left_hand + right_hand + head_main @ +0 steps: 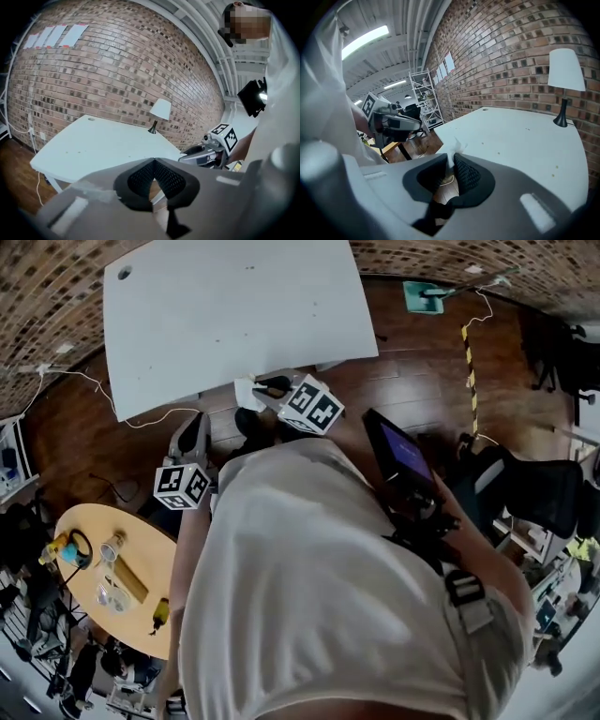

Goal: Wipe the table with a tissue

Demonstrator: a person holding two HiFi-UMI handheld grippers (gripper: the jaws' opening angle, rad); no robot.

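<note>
1. Most of the tissue (454,147) was hidden between the pads, and only a white tuft showed.
2. I counted one tissue, one table (234,306) and one lamp (566,70).
3. My right gripper (452,160) pinched the tissue at the table's near edge.
4. My left gripper (154,162) was closed and empty, short of the table.

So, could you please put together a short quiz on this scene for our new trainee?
1. True or false: the right tool is shut on a tissue.
2. What stands at the far edge of the white table, by the brick wall? A) a lamp B) a kettle C) a monitor
3. Fill in: the left tool has its jaws closed on ____.
Key: 1 true; 2 A; 3 nothing.
</note>
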